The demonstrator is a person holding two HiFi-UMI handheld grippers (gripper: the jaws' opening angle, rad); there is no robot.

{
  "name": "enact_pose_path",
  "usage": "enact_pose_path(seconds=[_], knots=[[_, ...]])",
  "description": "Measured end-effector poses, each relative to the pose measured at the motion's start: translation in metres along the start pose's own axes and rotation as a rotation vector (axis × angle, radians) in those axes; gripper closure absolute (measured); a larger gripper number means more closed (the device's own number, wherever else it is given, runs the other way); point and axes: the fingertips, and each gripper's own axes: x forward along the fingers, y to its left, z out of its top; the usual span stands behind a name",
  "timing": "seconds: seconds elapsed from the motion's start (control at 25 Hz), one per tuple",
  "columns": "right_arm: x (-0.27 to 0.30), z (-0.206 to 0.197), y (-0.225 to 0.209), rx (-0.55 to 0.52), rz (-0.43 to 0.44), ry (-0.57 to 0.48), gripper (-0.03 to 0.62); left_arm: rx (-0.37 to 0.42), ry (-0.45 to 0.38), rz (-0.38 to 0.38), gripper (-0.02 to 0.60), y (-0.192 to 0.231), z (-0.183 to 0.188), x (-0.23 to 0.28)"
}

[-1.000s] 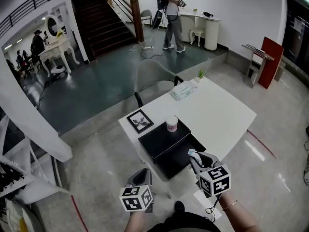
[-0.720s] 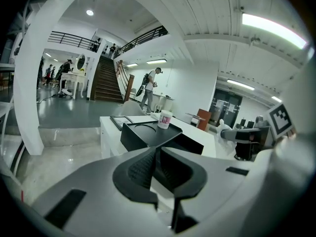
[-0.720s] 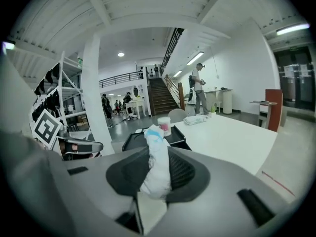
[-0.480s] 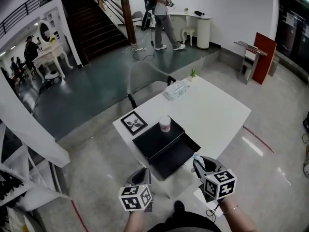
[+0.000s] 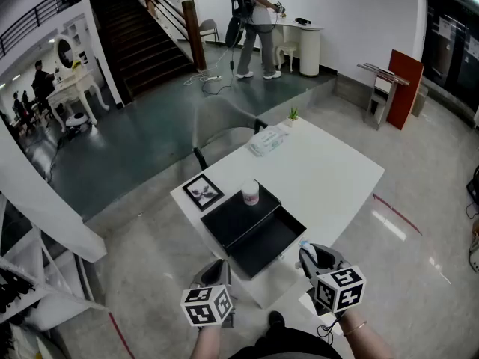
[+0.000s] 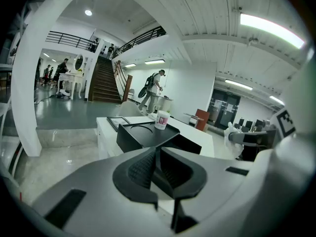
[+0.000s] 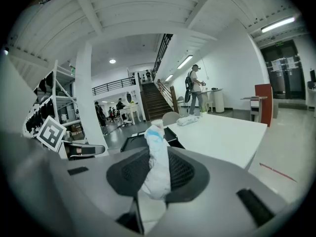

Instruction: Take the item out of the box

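**1. Right gripper [image 5: 307, 251].** A hand is carrying it at the near edge of the white table [image 5: 337, 172]. Its jaws are clenching a soft white packet [image 7: 156, 164] with blue print. The packet is standing up between the pads and poking out above them.

**2. White packet (the task's thing).** It is sitting in the right gripper's grasp, outside the walls of the black box [image 5: 258, 239] and just short of the box's closest corner.

**3. Left gripper [image 5: 216, 270].** It is hovering level with the right gripper, to that gripper's left and off the table's near corner. Its jaws are pressing together with nothing between them.

**4. Black box.** It is lying open on the table just ahead of both grippers, with its hollow half nearer the right gripper.

**5. White cup [image 5: 250, 194].** It has a pink label and is standing on the box's far part, straight ahead of the left gripper.

**6. Framed picture [image 5: 202, 192].** It is lying flat just beside the box, ahead and left of the left gripper.

**7. Tissue pack [image 5: 268, 139] and small plant [image 5: 293, 114].** They are resting at the table's far edge, well beyond both grippers.

**8. Person [image 5: 258, 17].** The person is wearing a backpack and walking across the far floor near the stairs [image 5: 146, 40].
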Motion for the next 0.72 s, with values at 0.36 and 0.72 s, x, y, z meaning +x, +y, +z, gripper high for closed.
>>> enact_pose_path(seconds=[0.36,0.72], knots=[[-0.0006,-0.0024,-0.0039,-0.016,-0.008,0.005,0.505,-0.006,0.000,0.006,0.551,-0.0008,-0.0016,0.0025],[0.0001,-0.0035,-0.0082,-0.007,-0.001,0.015,0.505,-0.004,0.009,0.003,0.551,-0.0072,-0.0035,0.0060]])
